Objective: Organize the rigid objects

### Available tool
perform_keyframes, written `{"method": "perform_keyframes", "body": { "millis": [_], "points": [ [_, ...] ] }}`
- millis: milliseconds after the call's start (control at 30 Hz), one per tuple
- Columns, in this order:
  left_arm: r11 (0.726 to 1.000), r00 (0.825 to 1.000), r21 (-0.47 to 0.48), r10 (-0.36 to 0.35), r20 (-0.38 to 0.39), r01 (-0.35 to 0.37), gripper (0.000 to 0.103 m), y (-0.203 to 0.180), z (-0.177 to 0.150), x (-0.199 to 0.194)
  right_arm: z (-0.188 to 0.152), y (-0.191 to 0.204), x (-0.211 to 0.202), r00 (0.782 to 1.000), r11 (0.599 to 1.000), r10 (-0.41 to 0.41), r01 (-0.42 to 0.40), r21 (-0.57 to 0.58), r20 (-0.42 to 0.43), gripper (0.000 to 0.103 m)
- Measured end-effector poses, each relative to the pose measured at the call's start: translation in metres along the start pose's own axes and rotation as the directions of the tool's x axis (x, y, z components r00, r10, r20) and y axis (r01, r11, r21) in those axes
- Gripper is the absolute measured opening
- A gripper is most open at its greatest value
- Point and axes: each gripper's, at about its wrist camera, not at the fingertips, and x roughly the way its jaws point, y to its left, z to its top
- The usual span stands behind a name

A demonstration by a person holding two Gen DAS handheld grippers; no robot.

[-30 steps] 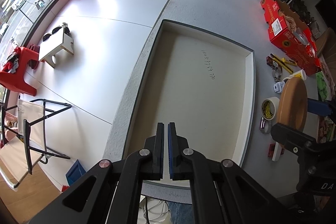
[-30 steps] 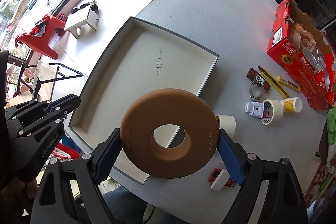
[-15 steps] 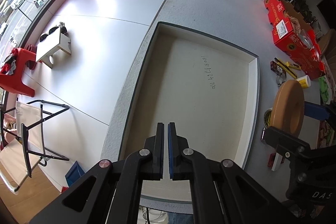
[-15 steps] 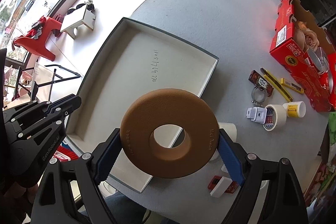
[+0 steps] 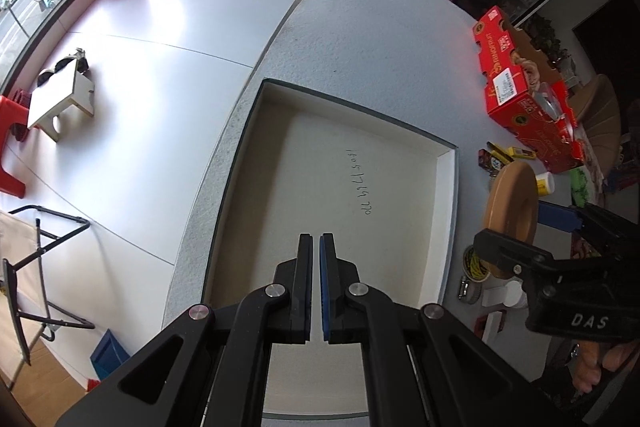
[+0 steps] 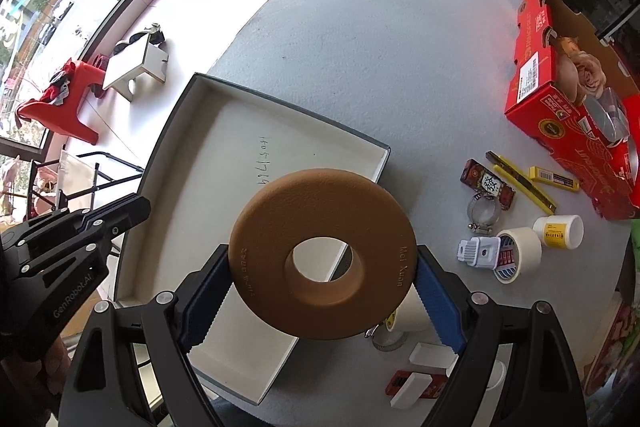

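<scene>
Brown ring (image 6: 322, 253), embossed "Mei Xuan", is clamped in the right gripper (image 6: 322, 281) above the white tray (image 6: 168, 163). Left gripper (image 5: 316, 259), marked "GenRobot.AI", is clenched empty. Grey speckled worktop (image 6: 380, 47).

Brown ring (image 6: 322, 251), blue-padded black tongs (image 6: 322, 287), cream tray (image 6: 224, 163), speckled grey table (image 6: 380, 39).
</scene>
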Motion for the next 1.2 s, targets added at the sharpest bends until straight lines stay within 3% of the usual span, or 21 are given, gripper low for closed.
{"method": "perform_keyframes", "body": {
  "millis": [100, 233, 300, 367, 433, 500, 600, 867, 900, 933, 967, 1200],
  "points": [
    [0.999, 0.999, 0.031, -0.041, 0.0, 0.041, 0.004, -0.005, -0.001, -0.002, -0.012, -0.018, -0.002, 1.0, 0.999, 0.017, -0.017, 0.052, 0.006, 0.088],
    [0.995, 1.0, 0.1, -0.013, -0.007, 0.014, 0.005, -0.025, -0.004, 0.006, -0.04, -0.057, -0.008, 1.0, 0.988, 0.014, -0.013, 0.155, -0.002, 0.088],
    [0.989, 1.0, 0.147, -0.008, -0.023, 0.012, 0.017, -0.044, -0.005, 0.012, -0.059, -0.082, -0.014, 1.0, 0.976, -0.001, 0.001, 0.218, -0.002, 0.088],
    [0.981, 1.0, 0.195, -0.012, -0.013, 0.014, 0.065, -0.072, -0.005, 0.013, -0.078, -0.109, -0.022, 1.0, 0.959, -0.019, 0.018, 0.283, -0.002, 0.088],
    [0.968, 0.998, 0.249, -0.053, 0.021, 0.046, 0.075, -0.106, -0.008, 0.012, -0.097, -0.134, -0.028, 0.999, 0.938, -0.035, 0.035, 0.345, -0.008, 0.088],
    [0.944, 0.998, 0.321, -0.07, -0.01, 0.069, 0.076, -0.144, -0.012, 0.021, -0.116, -0.155, -0.033, 0.999, 0.915, -0.042, 0.046, 0.401, -0.019, 0.088],
    [0.92, 0.999, 0.391, -0.008, -0.05, 0.027, 0.076, -0.189, -0.022, 0.047, -0.138, -0.177, -0.036, 0.998, 0.888, -0.043, 0.054, 0.456, -0.034, 0.088],
    [0.948, 0.981, 0.312, 0.108, -0.159, -0.054, 0.075, -0.221, -0.036, 0.105, -0.171, -0.193, -0.046, 0.999, 0.863, -0.03, 0.039, 0.503, -0.026, 0.088],
    [0.949, 0.976, 0.31, 0.126, -0.179, -0.065, 0.07, -0.222, -0.037, 0.113, -0.173, -0.193, -0.046, 0.999, 0.863, -0.029, 0.039, 0.503, -0.027, 0.088],
    [0.948, 0.971, 0.31, 0.136, -0.199, -0.069, 0.042, -0.22, -0.038, 0.119, -0.173, -0.194, -0.046, 0.999, 0.864, -0.028, 0.039, 0.503, -0.029, 0.088],
    [0.952, 0.964, 0.3, 0.126, -0.233, -0.052, 0.032, -0.219, -0.039, 0.124, -0.175, -0.195, -0.046, 0.999, 0.864, -0.029, 0.04, 0.502, -0.03, 0.088],
    [0.967, 0.984, 0.255, 0.037, -0.174, 0.009, 0.032, -0.193, -0.04, 0.078, -0.159, -0.181, -0.051, 1.0, 0.891, -0.029, 0.028, 0.453, -0.005, 0.088]
  ]
}}
